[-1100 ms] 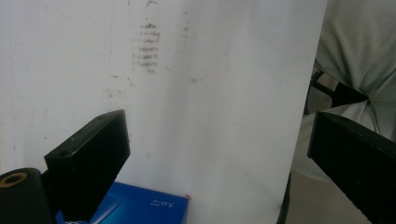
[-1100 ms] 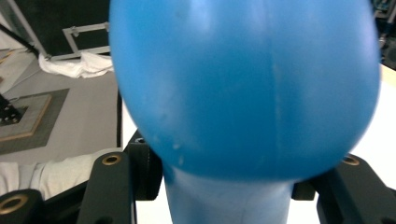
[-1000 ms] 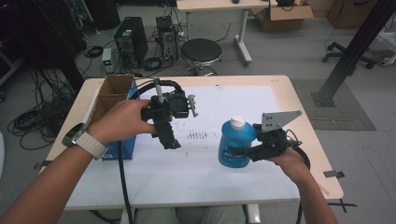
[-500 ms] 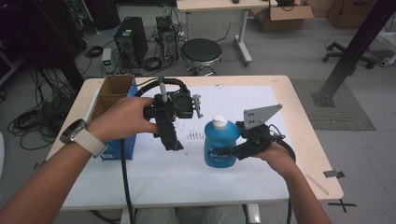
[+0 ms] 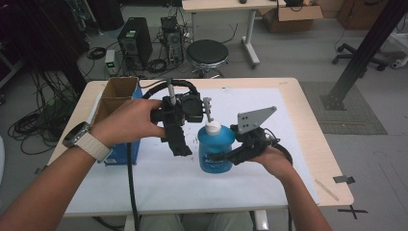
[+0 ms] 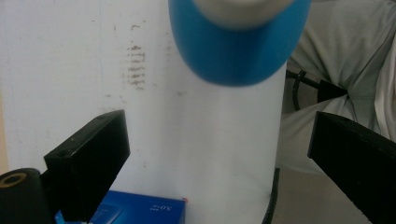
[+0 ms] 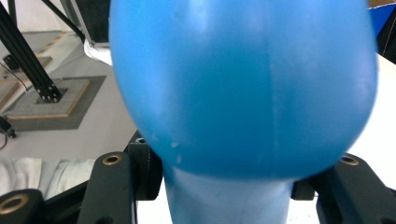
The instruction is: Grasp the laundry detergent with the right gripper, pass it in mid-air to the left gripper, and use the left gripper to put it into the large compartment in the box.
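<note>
Blue plastic bottle [image 5: 215, 153] with a white cap [image 5: 212, 128] — upright near the middle of the desk [image 5: 308, 120], over the white sheet [image 5: 250, 101] that covers most of the top. In the right gripper view the bottle's rounded blue body [image 7: 243, 88] sits directly between the two black jaws.

Right claw [image 5: 219, 158] — clamped on the bottle's lower body from the person's right side, jaws pressed to either flank; grey three-cornered plate [image 5: 255, 118] on top; right hand [image 5: 274, 159] behind it.

Left claw [image 5: 179, 144] — jaws apart, nothing between them, pointing down just beside the bottle on its left. In the left gripper view the two black jaws stand wide, with the bottle's blue shoulder [image 6: 238, 51] and cap above them and the white sheet below.

Left hand [image 5: 127, 122] — grips the left gripper's body; a watch with a pale strap [image 5: 84, 139] at the wrist.

Cardboard box [image 5: 115, 96] — open, at the desk's left edge, with a blue box [image 5: 130, 147] against its near side.

Floor beyond the desk — round black stool [image 5: 207, 53], computer tower [image 5: 132, 43], loose cables.
</note>
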`<state>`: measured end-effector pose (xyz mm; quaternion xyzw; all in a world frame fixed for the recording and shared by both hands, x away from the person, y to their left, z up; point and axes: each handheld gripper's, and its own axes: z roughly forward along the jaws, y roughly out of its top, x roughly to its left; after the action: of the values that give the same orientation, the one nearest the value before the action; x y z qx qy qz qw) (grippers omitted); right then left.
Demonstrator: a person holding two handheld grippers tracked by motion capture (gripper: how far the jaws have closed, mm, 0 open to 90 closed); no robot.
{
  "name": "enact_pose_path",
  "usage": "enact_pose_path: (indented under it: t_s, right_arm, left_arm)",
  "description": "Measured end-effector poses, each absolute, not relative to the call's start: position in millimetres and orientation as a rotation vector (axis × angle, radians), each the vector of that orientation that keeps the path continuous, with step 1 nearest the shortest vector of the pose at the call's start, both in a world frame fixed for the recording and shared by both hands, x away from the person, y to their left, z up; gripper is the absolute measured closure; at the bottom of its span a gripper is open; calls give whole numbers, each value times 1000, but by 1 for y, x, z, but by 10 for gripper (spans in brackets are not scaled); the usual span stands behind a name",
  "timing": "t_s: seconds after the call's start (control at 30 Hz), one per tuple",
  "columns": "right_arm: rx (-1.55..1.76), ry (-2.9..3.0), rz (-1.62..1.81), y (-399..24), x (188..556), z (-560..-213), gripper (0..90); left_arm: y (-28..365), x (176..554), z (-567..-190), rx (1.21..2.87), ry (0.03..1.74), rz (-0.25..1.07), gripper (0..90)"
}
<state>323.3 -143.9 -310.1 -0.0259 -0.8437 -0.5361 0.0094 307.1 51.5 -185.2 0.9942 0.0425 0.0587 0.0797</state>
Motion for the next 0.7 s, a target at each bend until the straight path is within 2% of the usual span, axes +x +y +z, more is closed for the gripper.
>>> enact_pose_path:
  t_s: [0.7]
  right_arm:
    - [-21, -2657, -1618, -114, 323, -310, 432]
  left_arm:
    - [42, 303, -182, 2973, 88, 173, 62]
